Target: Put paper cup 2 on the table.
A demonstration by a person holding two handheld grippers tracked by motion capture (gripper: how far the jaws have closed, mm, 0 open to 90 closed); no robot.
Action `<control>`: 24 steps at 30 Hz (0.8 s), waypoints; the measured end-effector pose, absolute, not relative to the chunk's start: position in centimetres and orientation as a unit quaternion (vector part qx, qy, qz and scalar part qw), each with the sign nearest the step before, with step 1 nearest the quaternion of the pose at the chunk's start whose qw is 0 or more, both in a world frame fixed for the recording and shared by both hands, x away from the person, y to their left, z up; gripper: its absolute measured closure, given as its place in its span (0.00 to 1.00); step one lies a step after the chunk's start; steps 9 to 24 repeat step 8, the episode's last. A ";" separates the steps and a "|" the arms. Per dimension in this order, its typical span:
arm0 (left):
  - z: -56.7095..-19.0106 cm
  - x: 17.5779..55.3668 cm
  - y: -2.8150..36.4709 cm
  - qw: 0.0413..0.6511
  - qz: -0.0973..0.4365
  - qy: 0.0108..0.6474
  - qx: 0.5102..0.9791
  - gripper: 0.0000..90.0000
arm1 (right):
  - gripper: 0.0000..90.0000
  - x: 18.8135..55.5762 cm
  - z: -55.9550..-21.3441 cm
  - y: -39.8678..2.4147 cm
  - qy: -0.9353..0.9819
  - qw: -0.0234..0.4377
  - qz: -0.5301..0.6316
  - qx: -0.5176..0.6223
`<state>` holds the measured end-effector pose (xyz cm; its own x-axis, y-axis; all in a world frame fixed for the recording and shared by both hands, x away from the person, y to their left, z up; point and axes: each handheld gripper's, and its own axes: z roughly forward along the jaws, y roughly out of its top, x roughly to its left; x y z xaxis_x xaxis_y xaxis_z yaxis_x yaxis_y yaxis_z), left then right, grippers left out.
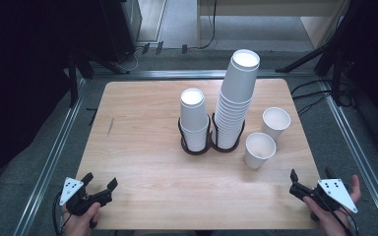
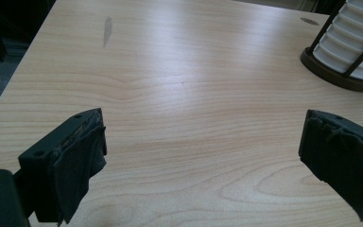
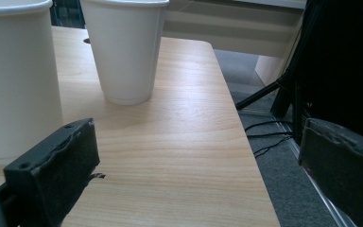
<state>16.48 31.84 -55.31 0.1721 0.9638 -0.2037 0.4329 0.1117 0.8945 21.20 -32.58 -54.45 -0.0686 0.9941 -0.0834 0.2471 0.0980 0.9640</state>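
Note:
Two stacks of white paper cups stand upside down in black wire holders at the table's middle: a short stack (image 1: 193, 118) and, to its right, a tall leaning stack (image 1: 235, 101). Two loose cups stand upright to the right, one nearer (image 1: 259, 150) and one farther (image 1: 275, 123). My left gripper (image 1: 100, 180) rests open at the front left corner, over bare wood (image 2: 203, 142), with a holder's base (image 2: 336, 75) far ahead. My right gripper (image 1: 311, 173) is open at the front right edge (image 3: 198, 156). The nearer cup (image 3: 14, 80) is just beyond its left jaw, the farther cup (image 3: 125, 47) behind.
The wooden table (image 1: 142, 147) has a small dark mark (image 1: 110, 126) on its left half. Its right edge (image 3: 246, 156) lies between the right jaws, with grey floor and cables (image 3: 269, 137) beyond. Metal rails (image 1: 54, 152) and dark stands surround the table.

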 end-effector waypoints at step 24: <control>-55.3 16.6 31.9 0.472 0.277 0.578 0.605 0.02 | 0.00 21.1 -54.2 -32.2 0.604 0.443 0.426 0.507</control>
